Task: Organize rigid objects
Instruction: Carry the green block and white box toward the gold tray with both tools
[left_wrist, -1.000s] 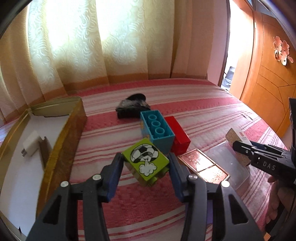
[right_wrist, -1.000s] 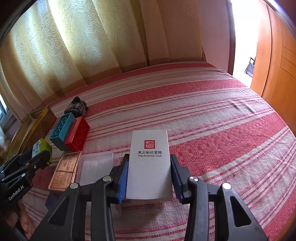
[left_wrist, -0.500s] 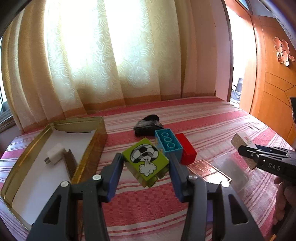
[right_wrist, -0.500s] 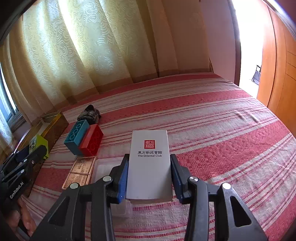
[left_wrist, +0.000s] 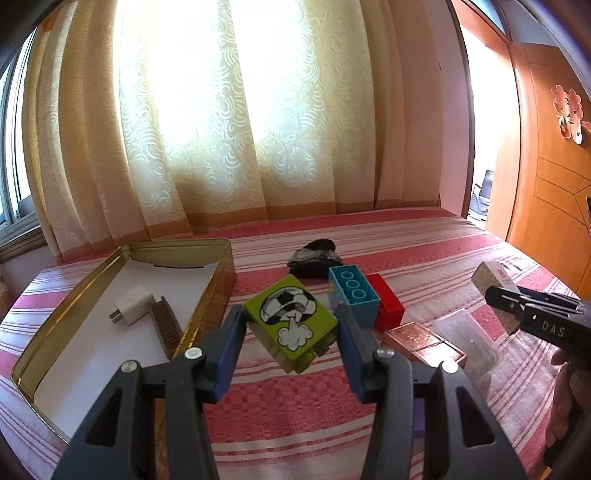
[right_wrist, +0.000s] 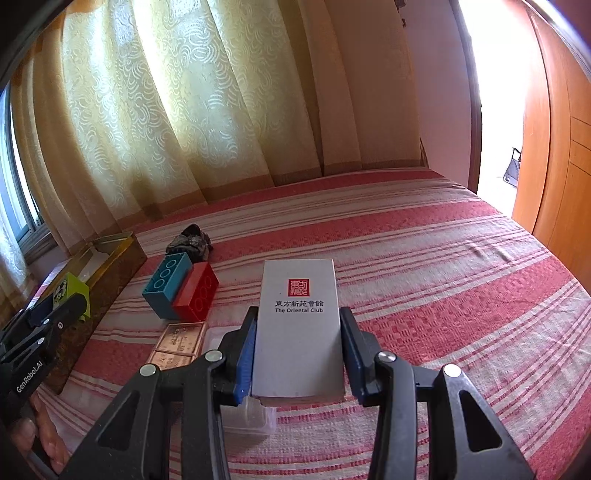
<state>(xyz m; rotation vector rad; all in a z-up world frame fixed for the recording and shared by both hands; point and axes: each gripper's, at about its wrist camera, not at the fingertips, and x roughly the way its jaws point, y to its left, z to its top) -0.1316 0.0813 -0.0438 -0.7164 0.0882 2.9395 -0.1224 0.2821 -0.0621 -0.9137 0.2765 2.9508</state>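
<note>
The right tongs (right_wrist: 297, 354) are gripping a white box (right_wrist: 298, 325) reading "The Oriental Club"; the left tongs (left_wrist: 290, 328) are gripping a green block (left_wrist: 291, 321); a gold tin (left_wrist: 218, 288) is holding a white plug (left_wrist: 131, 310).

Sunlit bedroom with a striped bed

Cream, swirl-patterned curtains (left_wrist: 229, 122) glow with daylight behind a bed under a red-and-white striped woven cover (right_wrist: 424, 258); an orange wooden panelled door (left_wrist: 546, 184) stands right, beside a bright doorway (right_wrist: 495, 110).
</note>
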